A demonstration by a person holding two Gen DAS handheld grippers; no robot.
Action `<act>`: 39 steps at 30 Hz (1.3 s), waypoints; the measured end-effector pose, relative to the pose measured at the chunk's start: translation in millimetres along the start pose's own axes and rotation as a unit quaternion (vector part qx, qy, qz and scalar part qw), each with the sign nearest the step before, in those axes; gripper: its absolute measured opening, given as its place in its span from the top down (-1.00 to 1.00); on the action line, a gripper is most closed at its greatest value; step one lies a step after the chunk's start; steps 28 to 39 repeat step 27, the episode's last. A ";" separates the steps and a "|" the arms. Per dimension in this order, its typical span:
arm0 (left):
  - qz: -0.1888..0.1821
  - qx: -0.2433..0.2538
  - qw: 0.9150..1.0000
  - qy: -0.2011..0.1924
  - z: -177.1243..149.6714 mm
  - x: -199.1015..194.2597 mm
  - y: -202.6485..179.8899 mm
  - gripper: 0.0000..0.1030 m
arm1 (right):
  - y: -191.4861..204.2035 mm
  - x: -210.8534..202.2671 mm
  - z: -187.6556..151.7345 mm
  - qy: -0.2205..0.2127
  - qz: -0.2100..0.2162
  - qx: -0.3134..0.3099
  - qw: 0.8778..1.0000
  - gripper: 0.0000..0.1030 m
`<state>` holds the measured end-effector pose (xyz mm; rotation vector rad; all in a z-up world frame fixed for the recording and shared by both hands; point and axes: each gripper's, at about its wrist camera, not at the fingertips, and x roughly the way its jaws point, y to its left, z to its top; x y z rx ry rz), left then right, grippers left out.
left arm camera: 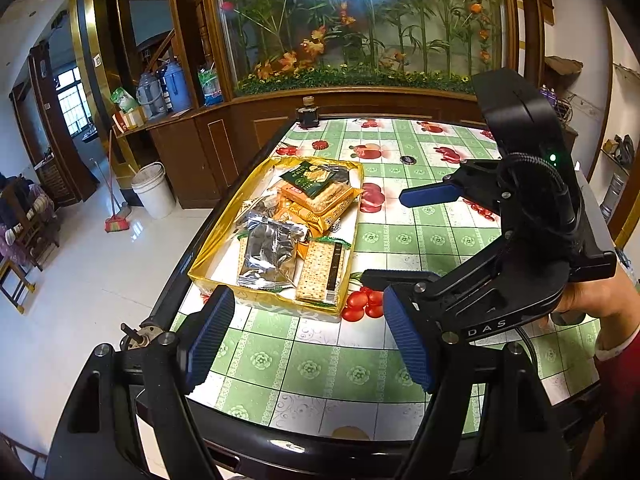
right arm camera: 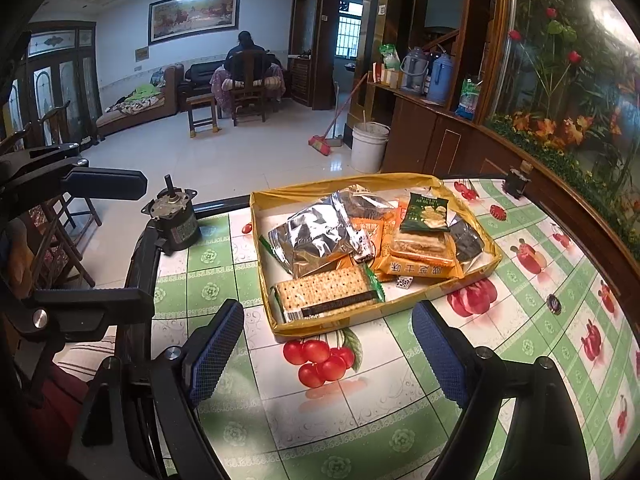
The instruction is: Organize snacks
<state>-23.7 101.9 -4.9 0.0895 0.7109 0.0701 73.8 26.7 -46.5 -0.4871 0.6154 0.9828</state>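
Observation:
A shallow gold tray (left arm camera: 208, 276) (right arm camera: 264, 280) sits on the fruit-patterned table and holds several snack packs: a silver foil bag (left arm camera: 270, 254) (right arm camera: 316, 236), a cracker pack (left arm camera: 322, 272) (right arm camera: 324, 292), orange packs (left arm camera: 316, 204) (right arm camera: 420, 264) and a green pack (left arm camera: 310, 176) (right arm camera: 426, 212). My left gripper (left arm camera: 308, 340) is open and empty, just in front of the tray. My right gripper (right arm camera: 332, 352) is open and empty, near the tray's front edge; it also shows in the left wrist view (left arm camera: 400, 236), right of the tray.
A dark bottle (left arm camera: 307, 114) (right arm camera: 518, 178) stands at the table's far edge. Bottle caps (left arm camera: 407, 159) (right arm camera: 554, 303) lie on the cloth. A small motor (right arm camera: 176, 220) sits at the table's left corner. A white bucket (left arm camera: 154, 190) and broom (left arm camera: 116, 222) stand on the floor.

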 end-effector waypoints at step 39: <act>0.019 -0.018 1.000 -0.005 4.4 8.0 10.7 -0.49 | -10.5 7.5 2.7 -0.004 0.005 0.002 1.000 -0.70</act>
